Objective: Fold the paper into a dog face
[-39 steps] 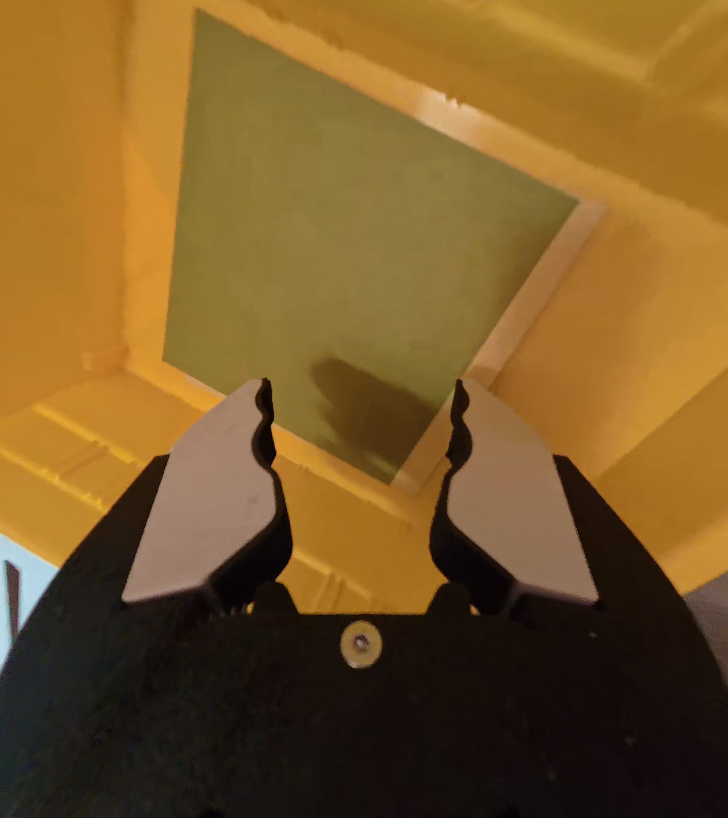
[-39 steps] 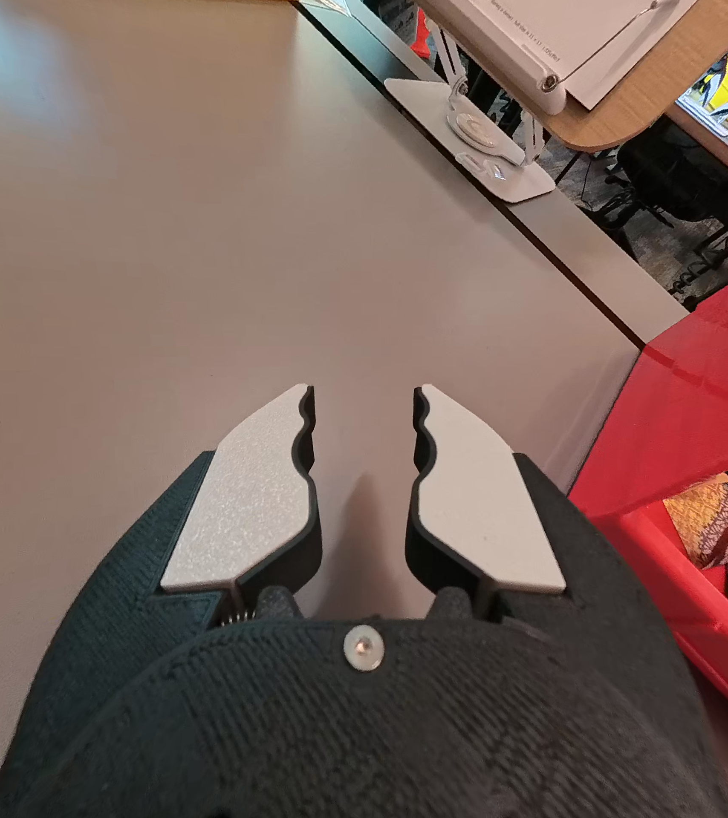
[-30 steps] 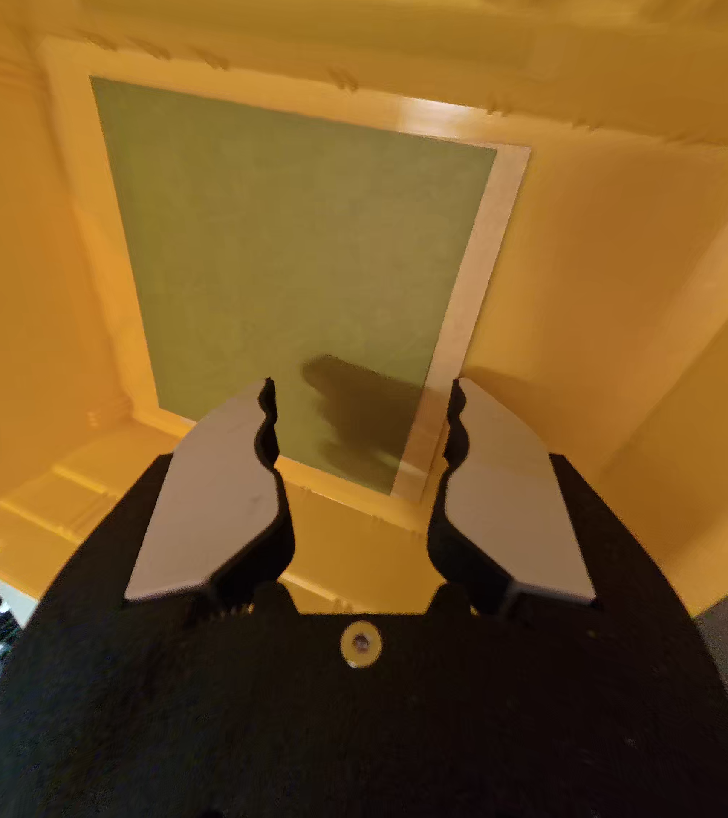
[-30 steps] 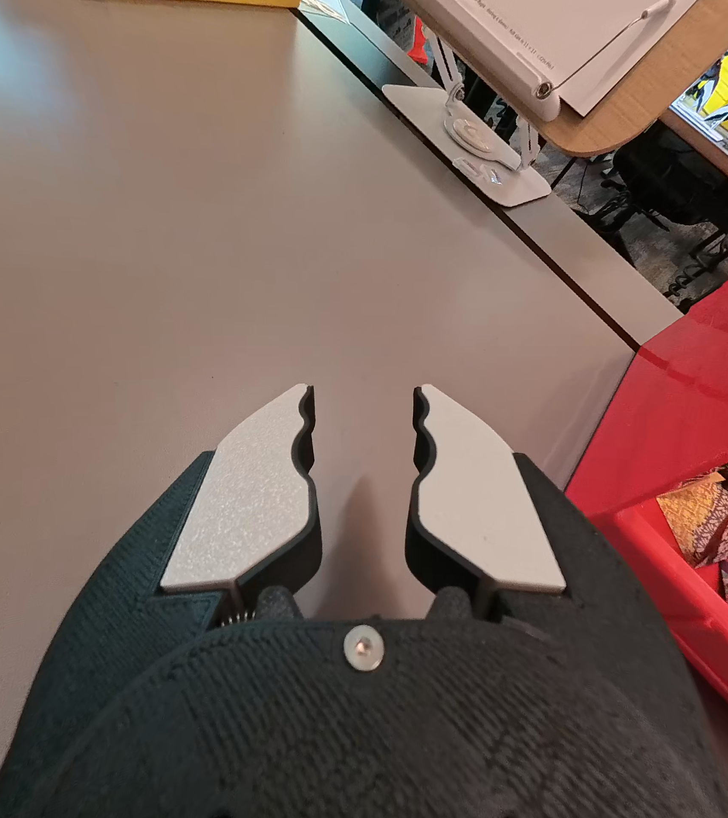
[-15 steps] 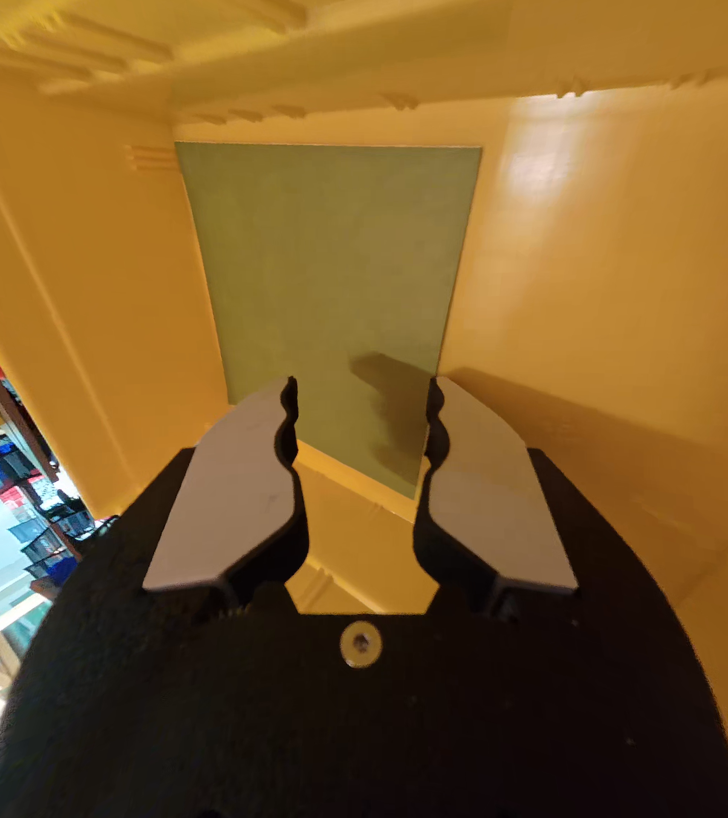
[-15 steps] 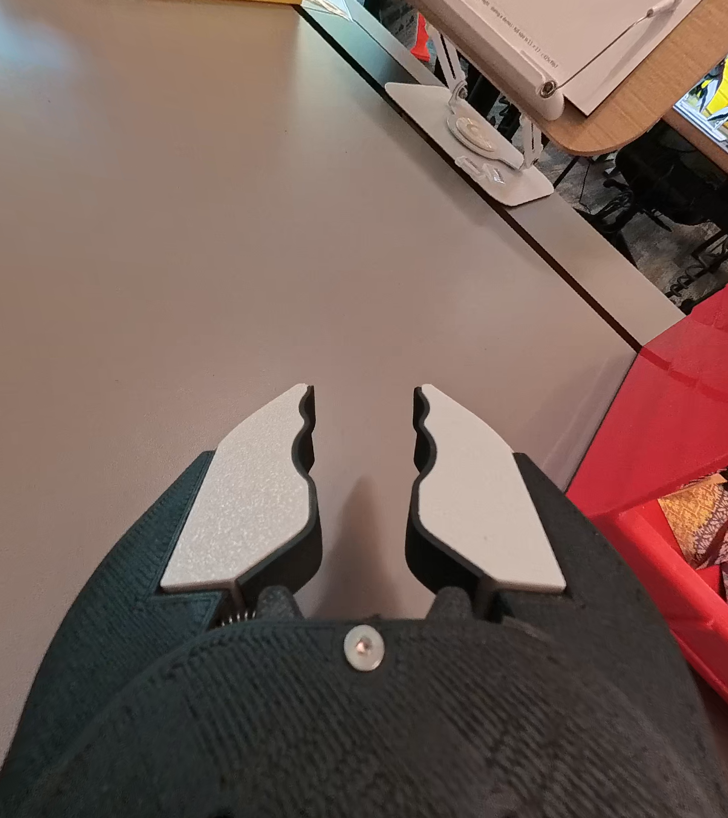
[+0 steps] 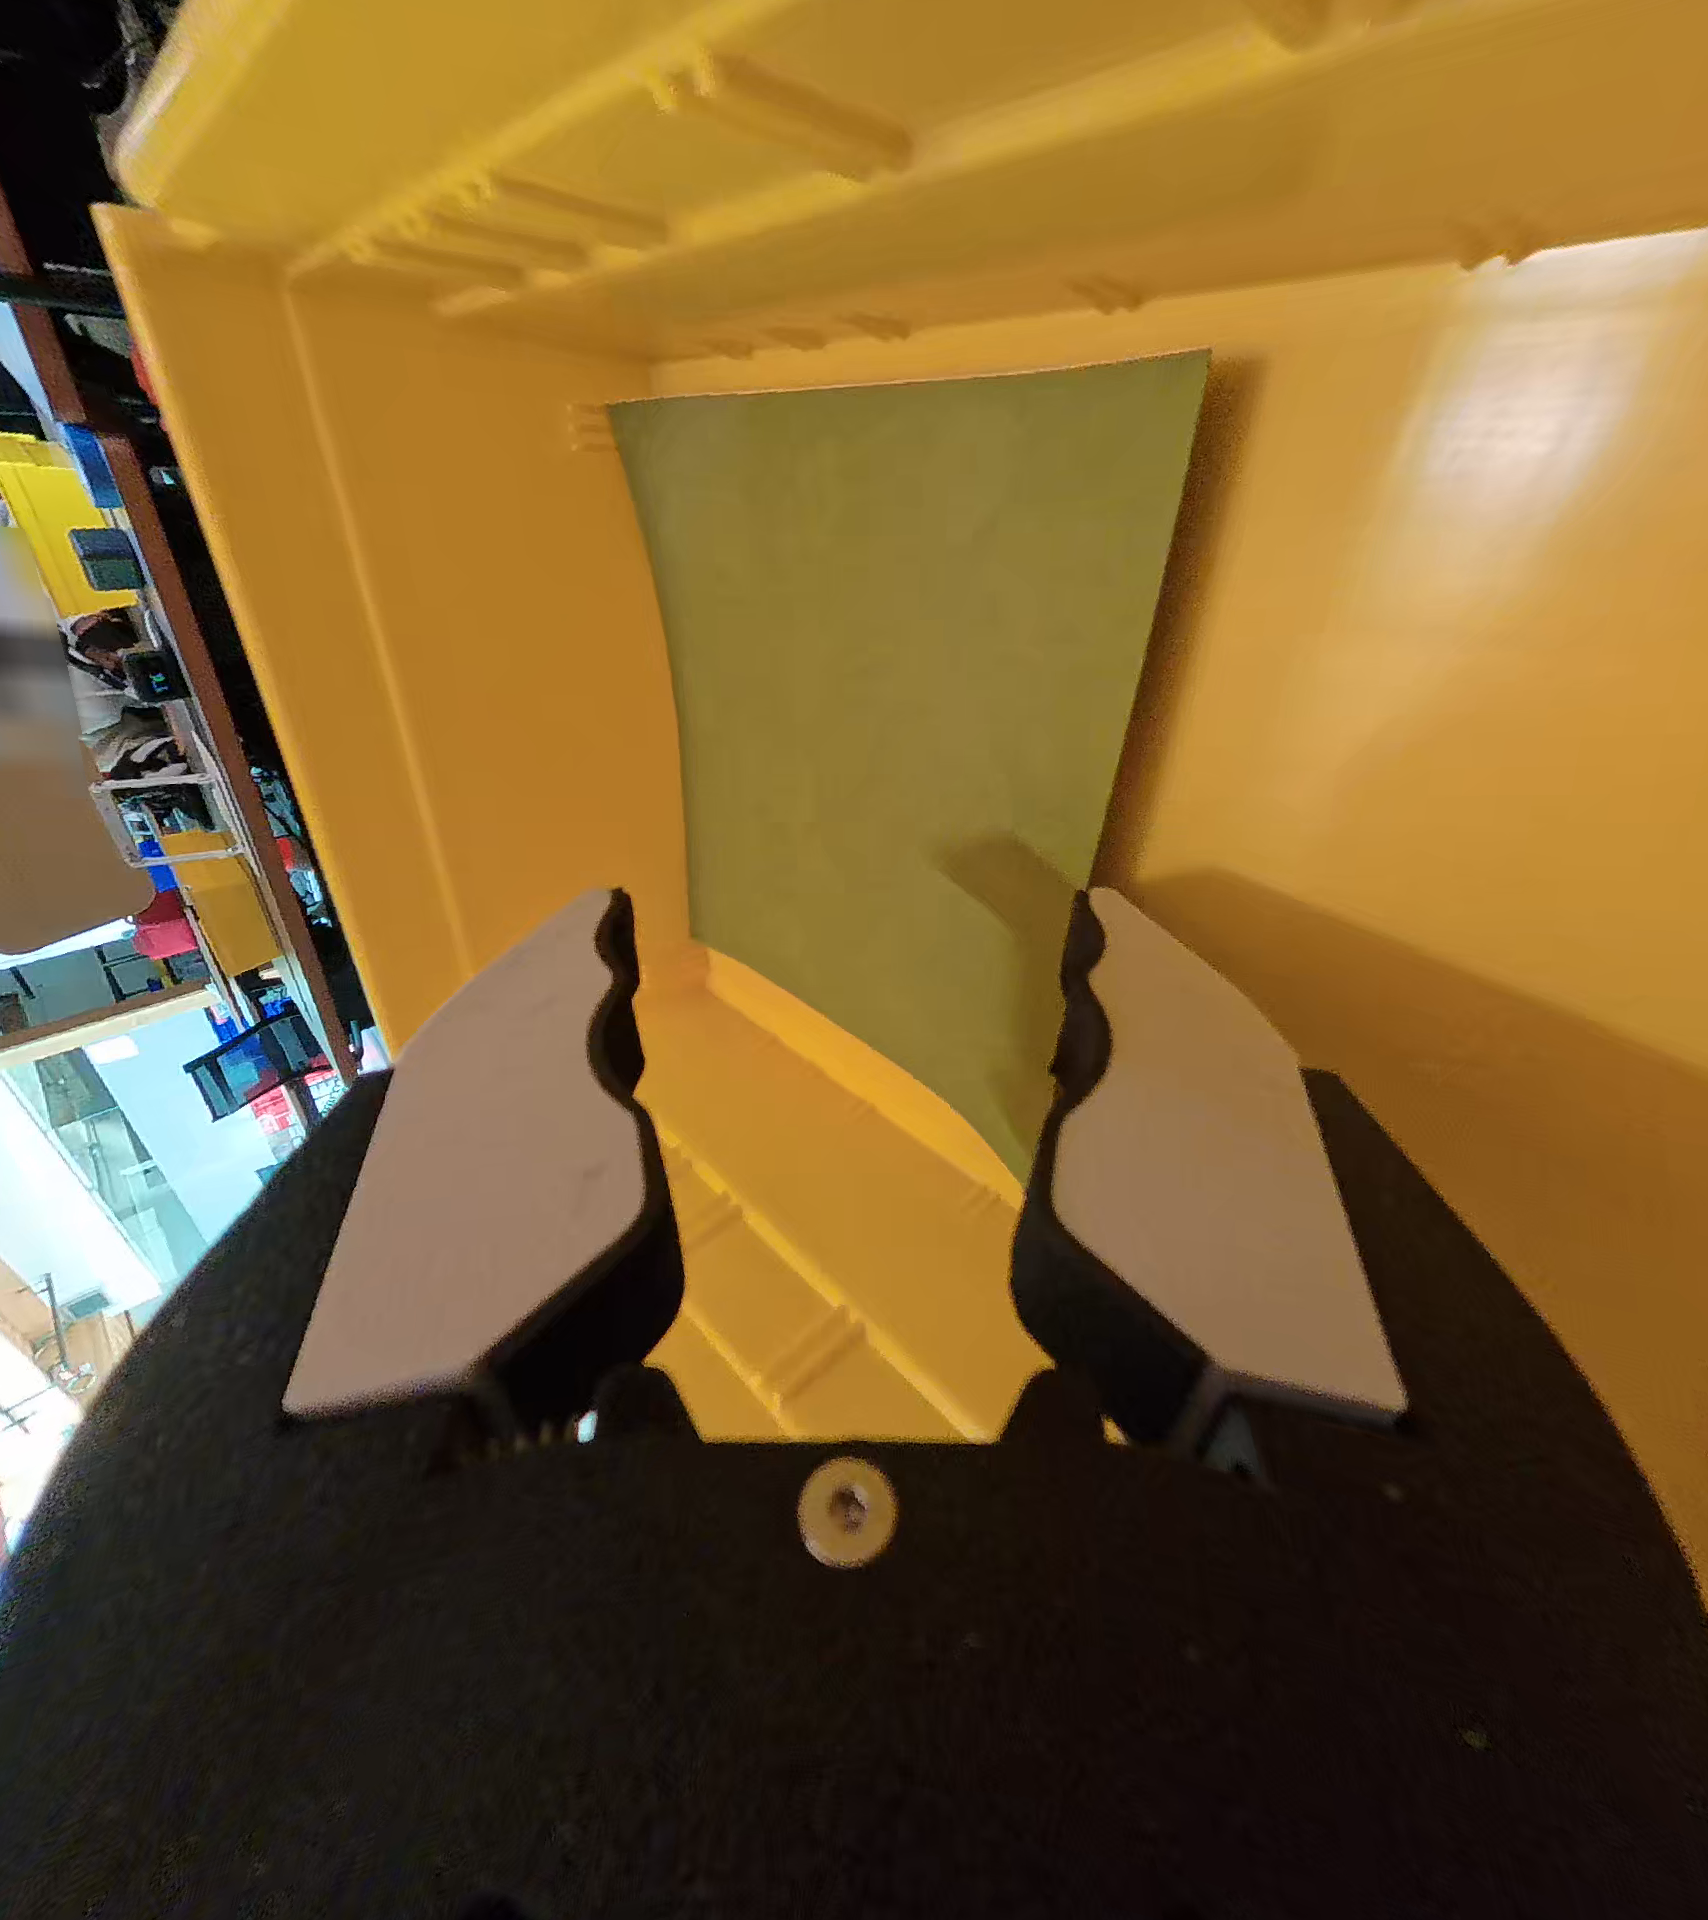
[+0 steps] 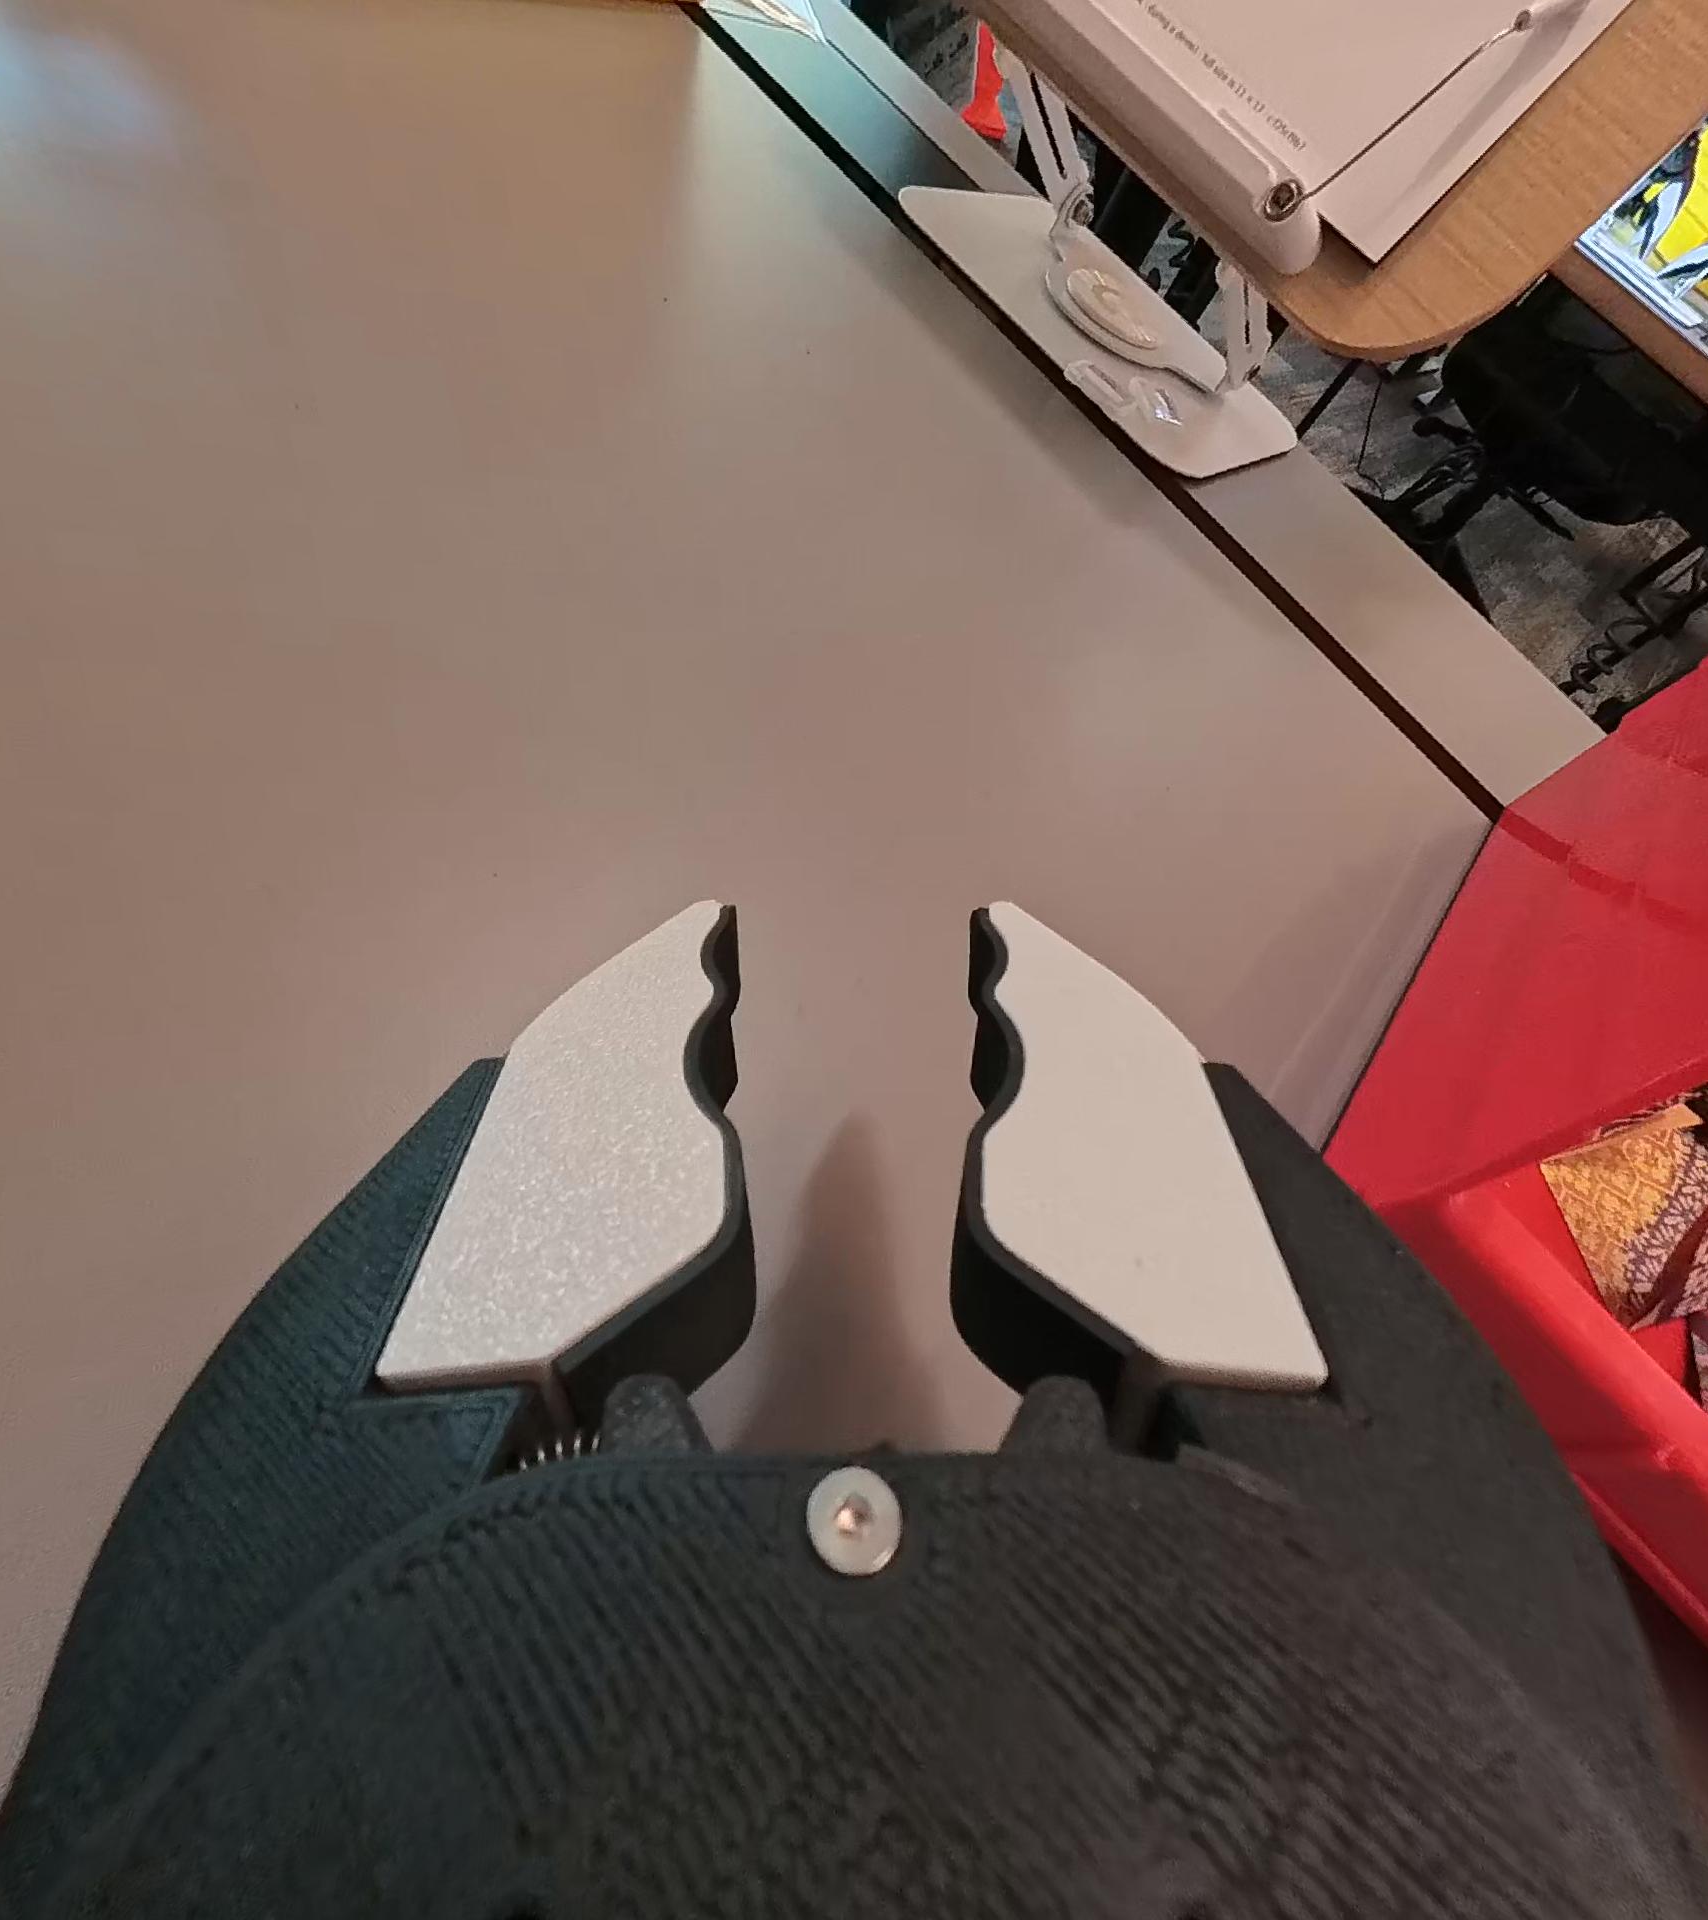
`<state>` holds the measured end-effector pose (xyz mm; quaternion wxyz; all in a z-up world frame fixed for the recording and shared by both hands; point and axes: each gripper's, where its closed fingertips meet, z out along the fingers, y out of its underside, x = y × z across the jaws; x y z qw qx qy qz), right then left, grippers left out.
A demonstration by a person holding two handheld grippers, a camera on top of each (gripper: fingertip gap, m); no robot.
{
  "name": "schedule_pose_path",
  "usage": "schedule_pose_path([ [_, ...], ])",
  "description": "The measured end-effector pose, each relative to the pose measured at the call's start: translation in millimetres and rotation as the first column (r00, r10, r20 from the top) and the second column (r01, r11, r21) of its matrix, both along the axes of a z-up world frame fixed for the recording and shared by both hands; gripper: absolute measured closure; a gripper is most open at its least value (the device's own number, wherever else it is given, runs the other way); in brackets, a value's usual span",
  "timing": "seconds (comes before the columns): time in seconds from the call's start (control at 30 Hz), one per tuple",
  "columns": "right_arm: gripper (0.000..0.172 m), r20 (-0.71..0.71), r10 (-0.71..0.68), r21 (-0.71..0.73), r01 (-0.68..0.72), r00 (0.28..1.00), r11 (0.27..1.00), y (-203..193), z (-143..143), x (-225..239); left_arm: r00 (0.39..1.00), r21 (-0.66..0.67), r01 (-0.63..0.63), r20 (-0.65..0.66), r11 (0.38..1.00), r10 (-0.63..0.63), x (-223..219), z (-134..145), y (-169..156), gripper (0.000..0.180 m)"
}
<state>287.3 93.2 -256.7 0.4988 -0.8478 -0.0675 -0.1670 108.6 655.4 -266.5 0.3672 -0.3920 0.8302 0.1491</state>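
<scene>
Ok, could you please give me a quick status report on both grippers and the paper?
Left gripper open inside the yellow bin, empty. Green paper flat on the bin floor, not yet gripped. Right gripper open, empty, over bare table. Nothing in the way.

**Colours and patterns on record**

Left wrist view: the bin (image 7: pixel 1452 675) is solid yellow on walls, ribs and floor, shading to orange in shadow. The paper (image 7: pixel 902 665) lying in it is plain muted green, unpatterned, with a dark shadow patch near its lower right corner. The left gripper (image 7: pixel 850 914) has a black body and pale grey finger plates.

Right wrist view: the table (image 8: pixel 414 520) is uniform grey-beige. The right gripper (image 8: pixel 852 920) is black with a ribbed texture and speckled white-grey plates. The second bin (image 8: pixel 1608 987) is bright red; the folded papers (image 8: pixel 1639 1226) inside show ornate gold, brown and maroon patterns. The stand (image 8: pixel 1120 312) is white.
</scene>
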Motion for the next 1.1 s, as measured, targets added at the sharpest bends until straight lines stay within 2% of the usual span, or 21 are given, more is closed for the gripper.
schedule_pose_path([
  [0.13, 0.129, -0.003, 0.000, -0.003, 0.000, 1.000, 1.000, 0, -1, 0, 0.999, -0.022, -0.028, 0.040, 0.999, 0.028, -1, 8, 4, 0.105],
  [0.47, 0.129, -0.004, 0.006, -0.008, -0.006, 1.000, 1.000, 0, -3, -1, 0.990, -0.133, -0.101, 0.088, 0.986, 0.113, -4, 15, 5, 0.137],
  [0.53, 0.129, -0.004, 0.009, -0.010, -0.009, 1.000, 1.000, 0, -3, -1, 0.990, -0.139, -0.115, 0.071, 0.984, 0.125, -5, 13, 5, 0.142],
  [0.63, 0.129, -0.004, 0.009, -0.008, -0.009, 1.000, 1.000, -1, -2, -1, 0.995, -0.184, -0.096, -0.034, 0.978, 0.092, -10, -2, -6, 0.148],
  [0.77, 0.129, -0.003, 0.013, -0.008, -0.013, 1.000, 1.000, -1, -2, -2, 0.990, -0.136, -0.086, -0.124, 0.987, 0.069, -12, -15, -9, 0.141],
  [0.87, 0.129, 0.002, 0.013, -0.010, -0.013, 1.000, 1.000, -2, -1, -2, 0.995, -0.097, -0.053, -0.089, 0.994, 0.044, -3, -13, -10, 0.138],
  [0.97, 0.129, 0.002, 0.006, -0.004, -0.006, 1.000, 1.000, -4, 1, 0, 0.998, -0.092, -0.056, -0.045, 0.994, 0.052, 1, -8, -11, 0.146],
  [1.1, 0.129, 0.000, 0.006, -0.003, -0.006, 1.000, 1.000, -5, 1, 0, 0.994, -0.024, -0.086, 0.061, 0.996, 0.087, 6, 9, 1, 0.165],
])
